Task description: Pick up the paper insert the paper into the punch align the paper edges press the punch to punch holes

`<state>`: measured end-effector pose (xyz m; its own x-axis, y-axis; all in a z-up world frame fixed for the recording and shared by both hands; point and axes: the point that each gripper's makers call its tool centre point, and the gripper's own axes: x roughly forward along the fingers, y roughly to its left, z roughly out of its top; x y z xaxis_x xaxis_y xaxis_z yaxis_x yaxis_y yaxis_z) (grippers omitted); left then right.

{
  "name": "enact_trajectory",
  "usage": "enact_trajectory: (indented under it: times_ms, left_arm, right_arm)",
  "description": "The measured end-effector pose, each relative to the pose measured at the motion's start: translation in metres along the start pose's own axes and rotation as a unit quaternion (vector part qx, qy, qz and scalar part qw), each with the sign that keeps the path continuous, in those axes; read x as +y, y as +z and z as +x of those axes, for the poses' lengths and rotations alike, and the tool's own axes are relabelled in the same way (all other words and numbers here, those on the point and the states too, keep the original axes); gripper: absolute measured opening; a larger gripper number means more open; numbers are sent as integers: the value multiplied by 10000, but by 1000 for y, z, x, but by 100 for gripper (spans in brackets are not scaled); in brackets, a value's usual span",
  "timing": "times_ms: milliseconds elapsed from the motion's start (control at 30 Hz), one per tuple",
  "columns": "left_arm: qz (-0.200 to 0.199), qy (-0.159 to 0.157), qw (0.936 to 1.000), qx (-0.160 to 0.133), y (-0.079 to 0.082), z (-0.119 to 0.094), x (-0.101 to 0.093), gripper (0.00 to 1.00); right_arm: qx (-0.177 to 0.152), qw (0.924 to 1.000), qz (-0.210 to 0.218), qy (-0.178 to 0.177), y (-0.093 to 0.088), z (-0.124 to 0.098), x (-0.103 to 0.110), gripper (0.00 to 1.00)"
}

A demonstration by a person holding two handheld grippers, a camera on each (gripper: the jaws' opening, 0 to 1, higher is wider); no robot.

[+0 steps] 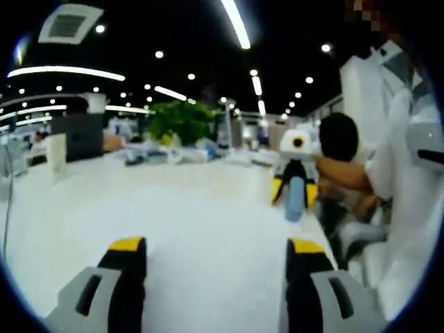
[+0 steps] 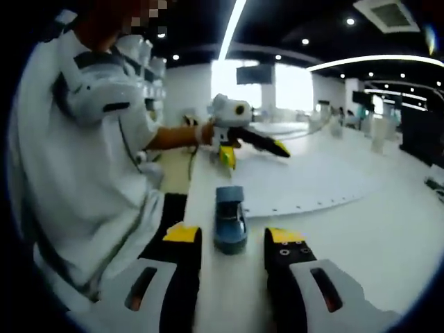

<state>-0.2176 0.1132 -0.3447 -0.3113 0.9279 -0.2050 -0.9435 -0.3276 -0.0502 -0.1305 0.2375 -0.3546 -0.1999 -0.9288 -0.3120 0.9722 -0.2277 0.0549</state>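
Note:
A small blue hole punch (image 2: 230, 218) stands on the white table (image 2: 388, 243) near its edge. It sits between the yellow-tipped jaws of my right gripper (image 2: 234, 234), which is open with a small gap on each side. A white paper sheet (image 2: 305, 184) with small holes along its near edge lies flat beyond the punch. Above the sheet's far corner a hand holds my left gripper (image 2: 253, 152), jaws apart. In the left gripper view my left gripper (image 1: 216, 250) is open over bare table (image 1: 173, 208). Farther off, the right gripper (image 1: 295, 189) straddles the punch (image 1: 294, 202).
A person in white clothes (image 2: 90, 173) stands close against the table edge. At the table's far side are a green plant (image 1: 182, 119), a dark cabinet (image 1: 76, 135) and assorted clutter. A dark object (image 2: 436, 177) lies at the table's right.

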Motion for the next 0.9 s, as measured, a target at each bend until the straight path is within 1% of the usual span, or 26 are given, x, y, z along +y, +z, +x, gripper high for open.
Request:
enact_trajectory:
  times_ms: [33,67,167,233,300,333,367,400,433,500,533,600,633,700,767,800,833,867,900]
  left_arm:
    - [120,-63,9999,-38,5,1,-6,86]
    - [198,-125,9997,-45,9,3,-12,87]
    - [274,-285,9992,-62,15,10,-25,85]
    - [343,-371,9987,-74,19,16,-31,85]
    - [398,-436,9982,-47,20,22,-36,85]
    - [404,-488,9980,-54,21,25,-39,85]
    - [420,-538,9977,-55,22,29,-43,84]
    - [477,-614,9970,-23,22,35,-49,84]
    - [526,-673,9963,-8,22,39,-54,84]
    - [608,-764,9952,20,23,46,-62,83]
    - [656,-823,9944,12,23,50,-67,82]
    - [732,-936,9929,8,24,61,-78,81]
    - [782,-1003,9919,59,23,66,-83,81]
    - [851,-1060,9906,128,21,75,-91,81]
    - [934,-1118,9891,205,18,85,-100,79]
    - [910,-1163,9888,201,17,90,-104,78]
    - [875,-1214,9885,212,17,94,-108,78]
    - [857,-1272,9879,215,16,99,-113,78]
    - [860,-1321,9873,219,16,103,-117,78]
  right_arm:
    - [-120,9998,165,-91,6,-4,0,49]
    - [-286,9993,156,-207,15,-11,-1,50]
    - [-634,9961,158,-598,33,-25,-5,50]
    - [-793,9927,133,-896,42,-34,-10,50]
    - [-853,9885,186,-1236,47,-42,-15,50]
    - [-875,9863,205,-1380,48,-44,-17,52]
    - [-906,9829,243,-1583,50,-48,-20,55]
    - [-981,9802,279,-1697,54,-51,-20,58]
    - [-1039,9778,271,-1797,58,-53,-19,58]
    - [-943,9713,120,-2180,60,-59,-24,55]
    - [-945,9685,85,-2304,62,-60,-23,55]
    - [-998,9643,210,-2443,67,-61,-21,57]
    - [-1005,9617,268,-2537,68,-63,-20,57]
    - [-1062,9508,365,-2886,71,-68,-24,56]
    - [-1056,9413,330,-3189,71,-73,-26,55]
    - [-1076,9347,303,-3375,72,-76,-28,55]
    - [-1087,9306,286,-3485,72,-78,-28,55]
    - [-1160,9302,357,-3465,72,-78,-26,55]
    - [-1235,9282,439,-3482,72,-78,-25,55]
